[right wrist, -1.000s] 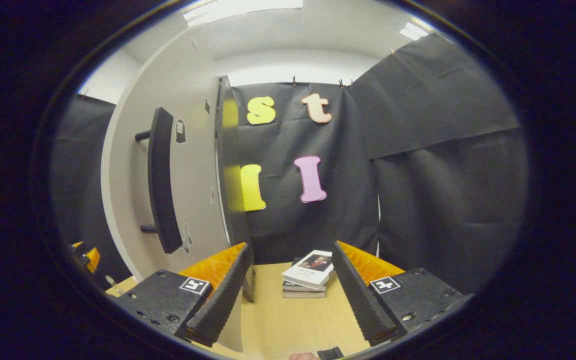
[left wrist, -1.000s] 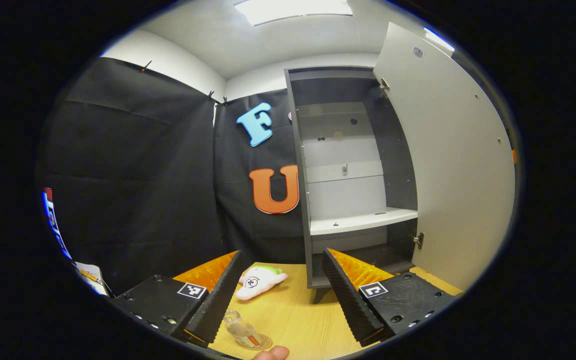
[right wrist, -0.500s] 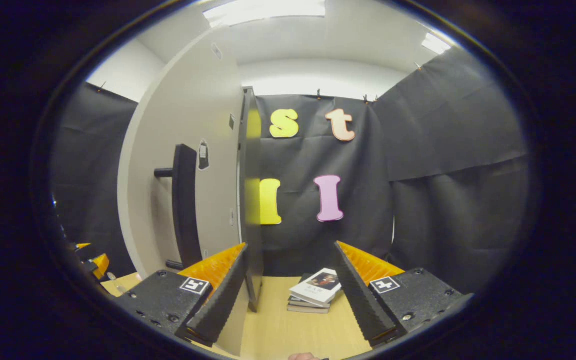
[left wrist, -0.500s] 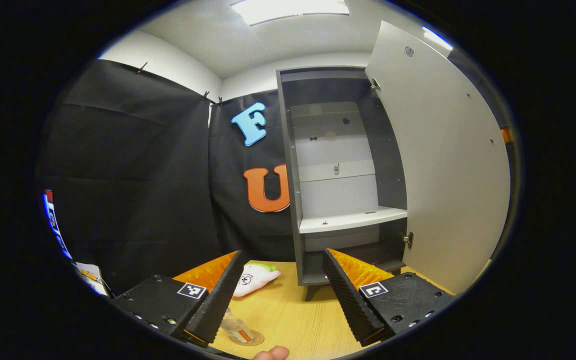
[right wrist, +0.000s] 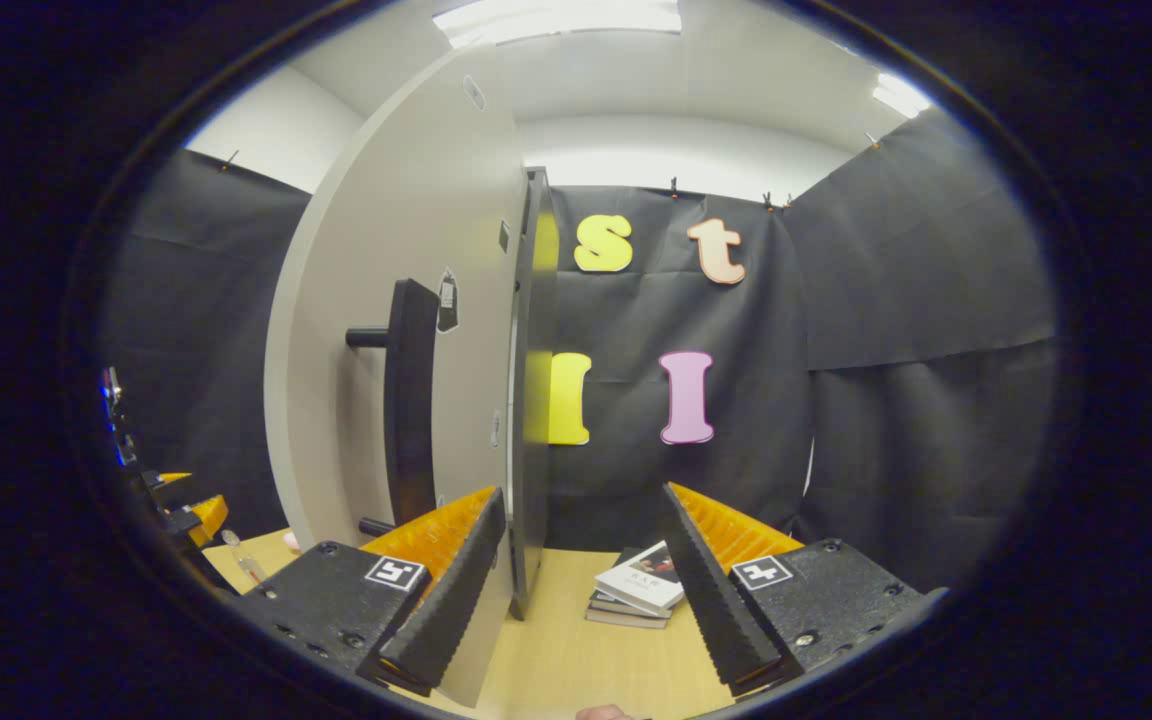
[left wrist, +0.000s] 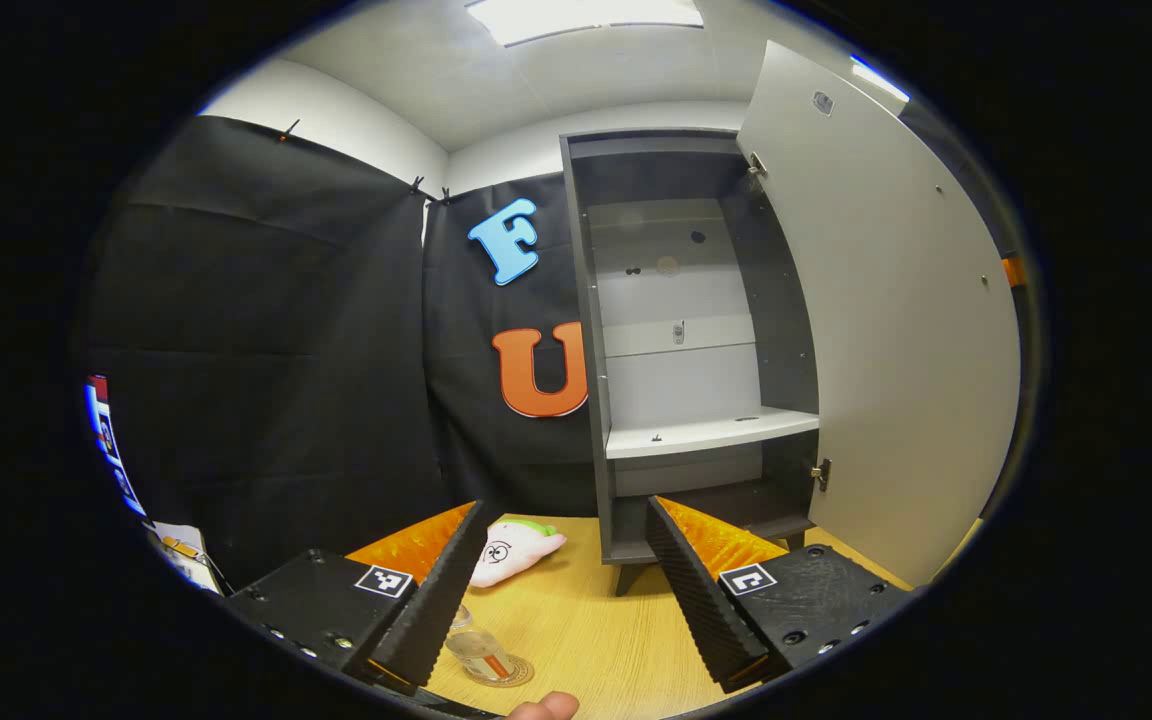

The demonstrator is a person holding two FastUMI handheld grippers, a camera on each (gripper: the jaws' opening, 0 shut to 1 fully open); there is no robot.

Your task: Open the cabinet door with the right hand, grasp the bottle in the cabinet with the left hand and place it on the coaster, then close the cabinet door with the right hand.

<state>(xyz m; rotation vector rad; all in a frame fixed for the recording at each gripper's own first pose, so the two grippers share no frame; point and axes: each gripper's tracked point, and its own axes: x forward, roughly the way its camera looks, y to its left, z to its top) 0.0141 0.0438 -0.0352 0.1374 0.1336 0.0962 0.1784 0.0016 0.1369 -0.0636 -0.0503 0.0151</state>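
Left claw (left wrist: 558, 585) and right claw (right wrist: 586, 585), both spread wide, empty.

Illumination is bright and even, supplied by ceiling light panels (left wrist: 586, 15) overhead, which burn out to plain white. The pale cabinet door (right wrist: 386, 300) reflects light softly; the cabinet (left wrist: 696, 330) interior is shaded in its upper and lower parts. Fisheye distortion bows straight edges strongly toward the margins. Focus is sharp throughout, without motion blur.

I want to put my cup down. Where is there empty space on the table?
Bare table lies between the plush toy, the cabinet foot and the bottle on its coaster. Another patch sits before the stacked books. It is tighter by the open door.
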